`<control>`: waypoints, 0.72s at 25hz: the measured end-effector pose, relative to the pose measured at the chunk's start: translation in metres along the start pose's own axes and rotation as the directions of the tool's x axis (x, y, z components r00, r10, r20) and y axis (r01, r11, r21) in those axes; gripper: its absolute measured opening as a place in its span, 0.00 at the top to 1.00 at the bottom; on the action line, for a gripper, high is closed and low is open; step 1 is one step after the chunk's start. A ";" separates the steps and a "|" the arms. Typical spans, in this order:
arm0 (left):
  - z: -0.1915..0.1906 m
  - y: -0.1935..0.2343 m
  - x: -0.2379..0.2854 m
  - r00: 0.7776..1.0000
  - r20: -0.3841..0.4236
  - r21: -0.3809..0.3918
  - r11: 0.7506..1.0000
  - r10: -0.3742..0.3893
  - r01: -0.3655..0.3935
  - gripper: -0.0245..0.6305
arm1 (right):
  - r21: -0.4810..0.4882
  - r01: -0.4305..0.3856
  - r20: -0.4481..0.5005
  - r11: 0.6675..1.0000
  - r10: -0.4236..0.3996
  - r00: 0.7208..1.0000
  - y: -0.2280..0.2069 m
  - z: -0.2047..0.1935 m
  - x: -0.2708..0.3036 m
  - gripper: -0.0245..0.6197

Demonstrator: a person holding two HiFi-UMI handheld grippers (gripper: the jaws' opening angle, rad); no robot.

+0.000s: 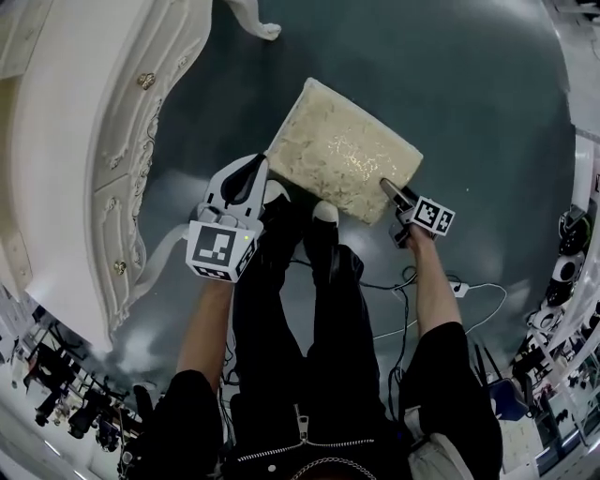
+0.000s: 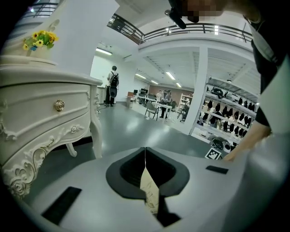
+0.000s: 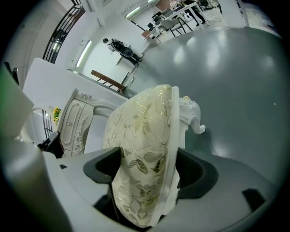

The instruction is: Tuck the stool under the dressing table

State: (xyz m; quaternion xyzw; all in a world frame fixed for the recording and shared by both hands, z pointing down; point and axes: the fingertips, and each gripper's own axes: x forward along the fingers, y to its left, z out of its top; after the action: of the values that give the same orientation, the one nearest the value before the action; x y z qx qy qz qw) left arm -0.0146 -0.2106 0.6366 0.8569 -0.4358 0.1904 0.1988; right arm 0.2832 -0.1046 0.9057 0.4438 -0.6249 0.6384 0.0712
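Note:
The stool (image 1: 345, 148) has a cream leaf-patterned cushion and stands on the grey floor just ahead of the person's feet. The white carved dressing table (image 1: 103, 159) runs along the left. My left gripper (image 1: 259, 167) is at the stool's near left corner. In the left gripper view its jaws (image 2: 146, 156) are closed, with a thin wedge of cream fabric (image 2: 149, 192) pinched between them. My right gripper (image 1: 387, 186) is at the near right corner. In the right gripper view the cushion (image 3: 145, 127) fills the gap between the pads (image 3: 147, 165), touching both.
One curved leg of the dressing table (image 1: 255, 21) stands on the floor beyond the stool. The person's shoes (image 1: 324, 212) are right behind the stool, and cables (image 1: 450, 286) trail on the floor at right. Shelves of goods (image 2: 226, 122) line the far right. Yellow flowers (image 2: 40, 38) sit on the tabletop.

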 end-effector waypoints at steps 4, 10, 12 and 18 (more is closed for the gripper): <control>-0.003 0.005 -0.005 1.000 0.006 -0.004 1.000 0.014 -0.014 0.93 | -0.002 0.003 0.007 1.000 -0.003 1.000 0.000 0.001 0.000 0.38; -0.008 0.019 -0.010 0.999 0.023 -0.023 0.999 0.044 -0.044 0.93 | -0.032 0.003 0.022 0.999 -0.003 1.000 0.006 0.012 0.009 0.38; -0.008 0.025 -0.013 0.998 0.031 -0.030 0.998 0.057 -0.056 0.93 | -0.049 0.001 0.014 0.999 0.000 1.000 0.011 0.018 0.015 0.38; -0.009 0.042 -0.023 0.993 0.061 -0.058 0.994 0.100 -0.096 0.93 | -0.098 -0.021 -0.015 0.995 0.019 1.000 0.029 0.024 0.040 0.38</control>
State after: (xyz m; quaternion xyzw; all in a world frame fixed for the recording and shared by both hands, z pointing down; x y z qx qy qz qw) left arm -0.0637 -0.2134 0.6401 0.8343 -0.4887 0.1602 0.1987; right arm 0.2521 -0.1501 0.9066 0.4289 -0.6593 0.6108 0.0910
